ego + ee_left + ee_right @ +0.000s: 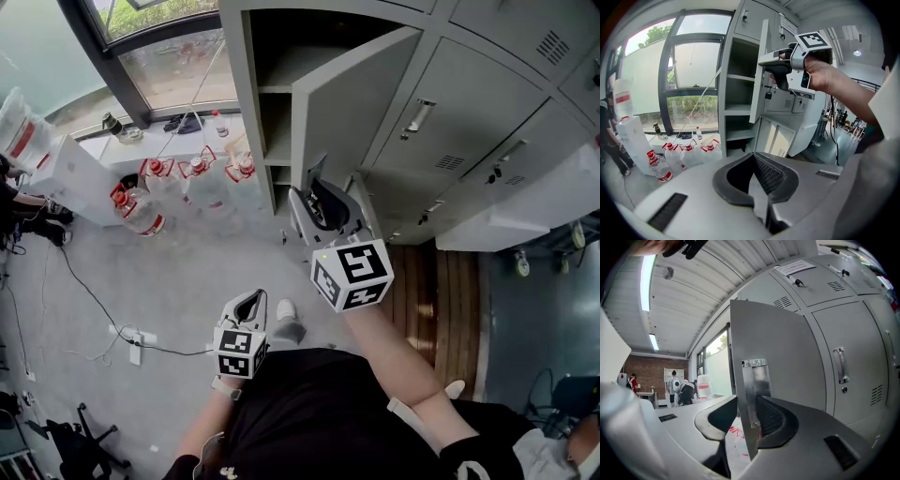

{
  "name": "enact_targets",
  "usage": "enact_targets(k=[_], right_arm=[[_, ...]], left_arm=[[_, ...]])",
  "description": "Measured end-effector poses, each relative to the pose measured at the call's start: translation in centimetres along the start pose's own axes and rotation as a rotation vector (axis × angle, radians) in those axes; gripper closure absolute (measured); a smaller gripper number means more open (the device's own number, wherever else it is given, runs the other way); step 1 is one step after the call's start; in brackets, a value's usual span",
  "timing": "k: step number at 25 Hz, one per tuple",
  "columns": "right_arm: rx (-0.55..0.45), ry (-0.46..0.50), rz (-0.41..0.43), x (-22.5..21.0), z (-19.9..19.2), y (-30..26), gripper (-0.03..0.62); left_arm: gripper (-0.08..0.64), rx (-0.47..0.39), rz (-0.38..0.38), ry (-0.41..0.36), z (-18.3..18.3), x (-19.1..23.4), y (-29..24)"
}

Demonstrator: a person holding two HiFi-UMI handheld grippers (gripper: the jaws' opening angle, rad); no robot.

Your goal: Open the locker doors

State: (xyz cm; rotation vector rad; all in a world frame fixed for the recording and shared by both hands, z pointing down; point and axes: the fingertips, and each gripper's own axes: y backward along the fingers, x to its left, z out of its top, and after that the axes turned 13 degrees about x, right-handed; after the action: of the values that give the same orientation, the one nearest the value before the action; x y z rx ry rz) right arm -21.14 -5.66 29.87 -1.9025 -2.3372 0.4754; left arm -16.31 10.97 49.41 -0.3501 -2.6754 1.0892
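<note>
A grey locker door (352, 94) stands swung partly out from the open locker bay (275, 122), which shows bare shelves. My right gripper (319, 202) is level at the door's free edge. In the right gripper view the door's edge with its metal handle (752, 390) sits between the jaws of the right gripper (747, 420), and the pads press on it. The left gripper view shows that same door (758, 75) with the right gripper (769, 63) on it. My left gripper (246, 305) hangs low by my body, shut and empty, its jaws meeting (757, 187).
Neighbouring locker doors (450, 112) to the right stay closed, with vertical handles (841, 364). Several large water bottles (192, 173) stand on the floor below the window. A cable and power strip (134, 349) lie at the left. People (677, 385) stand far off.
</note>
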Motion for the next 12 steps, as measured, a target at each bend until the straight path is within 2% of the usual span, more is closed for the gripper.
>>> enact_targets(k=[12], right_arm=[[-0.013,-0.033,-0.061,-2.4,-1.9,6.6,0.43]], left_arm=[[0.541,0.037,-0.08,-0.096,-1.5,-5.5,-0.3]])
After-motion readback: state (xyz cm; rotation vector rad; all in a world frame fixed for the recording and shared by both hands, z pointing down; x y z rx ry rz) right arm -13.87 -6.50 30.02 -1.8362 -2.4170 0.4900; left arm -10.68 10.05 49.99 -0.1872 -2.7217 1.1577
